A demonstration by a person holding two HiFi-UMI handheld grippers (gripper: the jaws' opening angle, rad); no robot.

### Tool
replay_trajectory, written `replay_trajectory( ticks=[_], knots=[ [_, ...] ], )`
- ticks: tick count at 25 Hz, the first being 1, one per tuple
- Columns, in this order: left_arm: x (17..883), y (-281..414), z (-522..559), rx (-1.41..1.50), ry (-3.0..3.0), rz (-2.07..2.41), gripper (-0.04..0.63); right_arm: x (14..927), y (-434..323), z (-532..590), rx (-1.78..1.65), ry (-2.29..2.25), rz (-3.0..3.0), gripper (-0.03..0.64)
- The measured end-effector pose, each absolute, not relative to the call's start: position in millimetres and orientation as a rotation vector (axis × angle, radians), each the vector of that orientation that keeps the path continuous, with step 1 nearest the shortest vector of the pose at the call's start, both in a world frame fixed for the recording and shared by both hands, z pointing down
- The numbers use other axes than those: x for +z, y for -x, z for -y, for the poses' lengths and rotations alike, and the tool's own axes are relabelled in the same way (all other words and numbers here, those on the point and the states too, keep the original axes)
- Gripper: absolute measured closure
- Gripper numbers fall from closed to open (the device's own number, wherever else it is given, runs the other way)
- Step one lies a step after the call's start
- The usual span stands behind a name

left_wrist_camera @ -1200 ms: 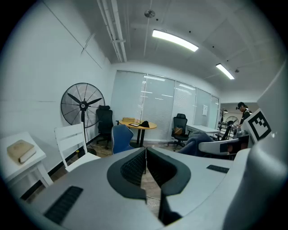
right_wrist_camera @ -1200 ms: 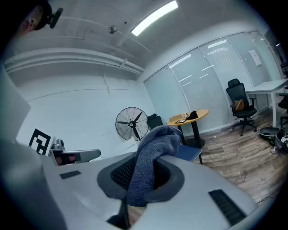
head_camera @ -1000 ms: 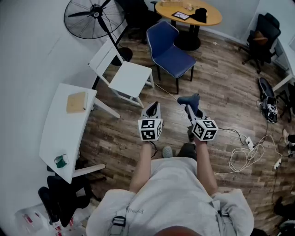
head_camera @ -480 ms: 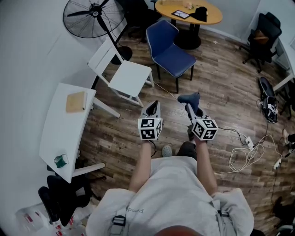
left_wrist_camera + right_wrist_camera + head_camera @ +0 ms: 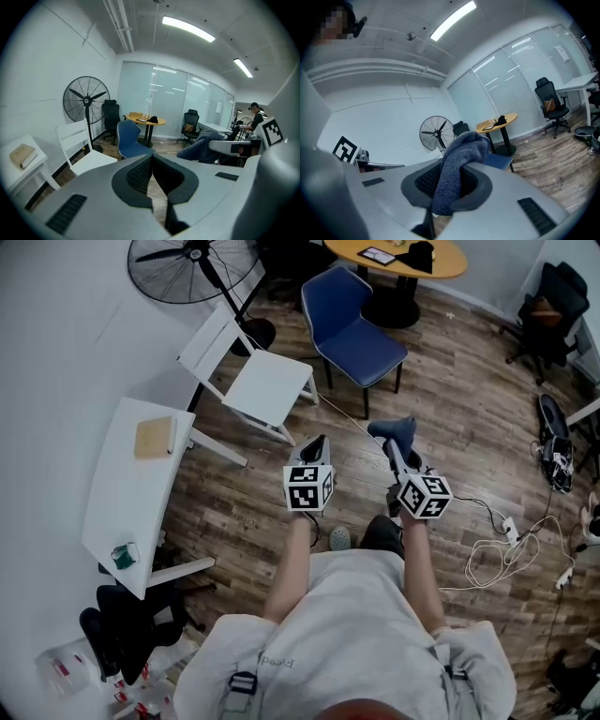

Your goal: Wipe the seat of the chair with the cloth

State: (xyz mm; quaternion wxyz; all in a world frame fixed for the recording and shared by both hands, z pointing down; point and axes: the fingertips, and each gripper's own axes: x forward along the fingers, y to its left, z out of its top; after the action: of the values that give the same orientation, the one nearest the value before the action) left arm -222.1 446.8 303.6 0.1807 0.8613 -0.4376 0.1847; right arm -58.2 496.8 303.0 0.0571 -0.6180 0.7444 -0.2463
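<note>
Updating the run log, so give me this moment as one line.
right gripper: shut on blue-grey knitted cloth | left gripper: shut, empty | white wooden chair, blue padded chair: ahead, seats untouched | wiping: not started

Left gripper (image 5: 317, 443) centre-left of frame, held forward from torso, jaws pressed together. Right gripper (image 5: 391, 450) centre-right, level beside it, jaws clamped on blue cloth (image 5: 394, 428) bunched over tips.

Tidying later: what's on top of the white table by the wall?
A tan pad and a small green object lie on the white table. Anything under the pad is covered.
</note>
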Motion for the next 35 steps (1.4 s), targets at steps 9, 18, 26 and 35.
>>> replay_trajectory(
  ticks=[9, 18, 26, 35],
  knots=[
    [282.6, 174.5, -393.3, 0.451, -2.463, 1.283, 0.568, 305.4, 1.8, -445.0, -0.802, 1.868, -2.304, 0.569],
    [261.3, 86.0, -361.2, 0.352, -2.431, 1.305, 0.566, 281.2, -97.7, -421.8, -0.757, 1.807, -2.366, 0.569],
    [269.8, 65.8, -358.6, 0.411, -2.406, 1.354, 0.566, 304.2, -137.4, -417.7, -0.846, 1.789, -2.318, 0.568],
    [291.9, 67.2, -322.3, 0.423, -2.344, 1.38, 0.566, 325.7, -146.1, -386.6, -0.905, 1.795, -2.312, 0.569]
  ],
)
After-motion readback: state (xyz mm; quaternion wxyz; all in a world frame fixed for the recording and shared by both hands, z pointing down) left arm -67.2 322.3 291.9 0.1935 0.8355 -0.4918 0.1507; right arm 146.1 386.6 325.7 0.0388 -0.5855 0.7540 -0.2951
